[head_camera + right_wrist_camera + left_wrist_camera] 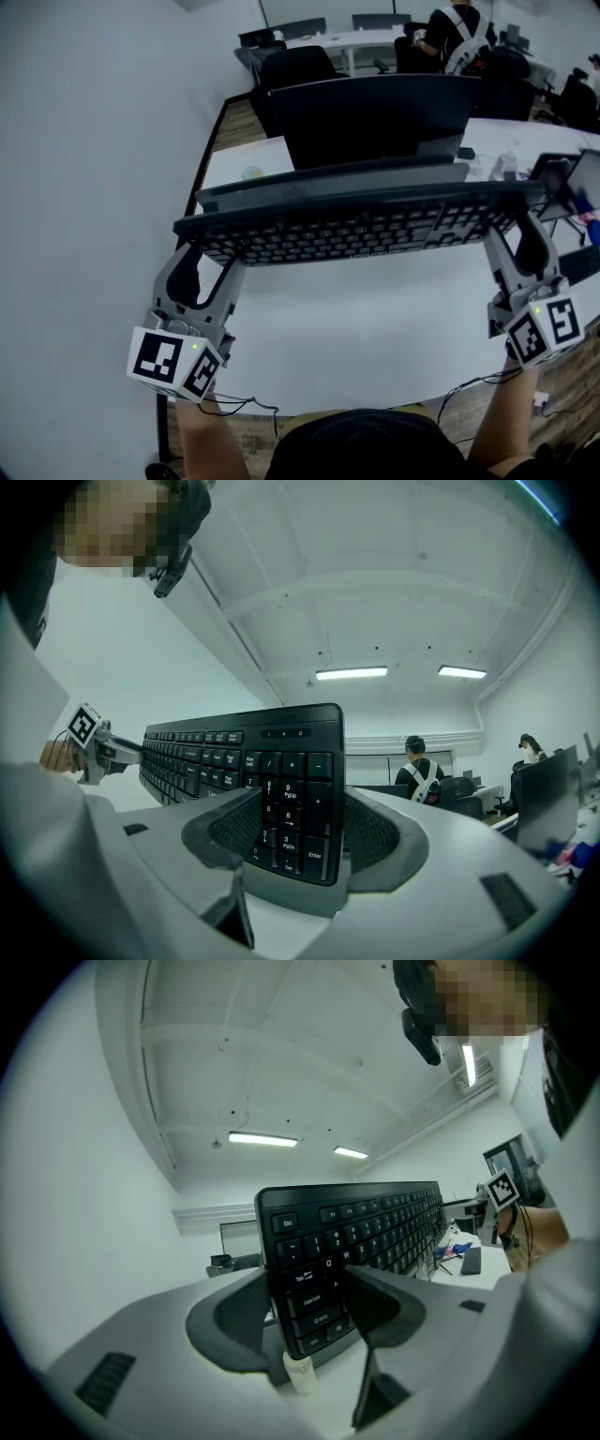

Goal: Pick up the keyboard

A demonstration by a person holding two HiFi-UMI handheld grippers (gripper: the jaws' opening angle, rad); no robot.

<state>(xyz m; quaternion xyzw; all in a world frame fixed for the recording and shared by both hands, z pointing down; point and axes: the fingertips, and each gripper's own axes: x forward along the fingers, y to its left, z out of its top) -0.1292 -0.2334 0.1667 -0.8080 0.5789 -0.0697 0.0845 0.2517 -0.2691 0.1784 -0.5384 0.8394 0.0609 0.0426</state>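
Note:
The black keyboard (356, 230) hangs level above the white desk (375, 319), keys toward me, held at both ends. My left gripper (208, 251) is shut on its left end. In the left gripper view the pads clamp the keyboard (375, 1227) at the Tab and Caps Lock keys, with the left gripper (305, 1307) around that edge. At the other end my right gripper (516, 232) is shut on the number-pad end. In the right gripper view the keyboard (234, 752) stands between the jaws of the right gripper (295, 832), and the far left gripper's marker cube (84, 726) shows.
A dark monitor (375, 112) stands just behind the keyboard. Small items and a screen (562, 178) crowd the desk's right side. A cable (244, 405) trails at the front edge. Office chairs (295, 66) and a seated person (455, 33) are farther back.

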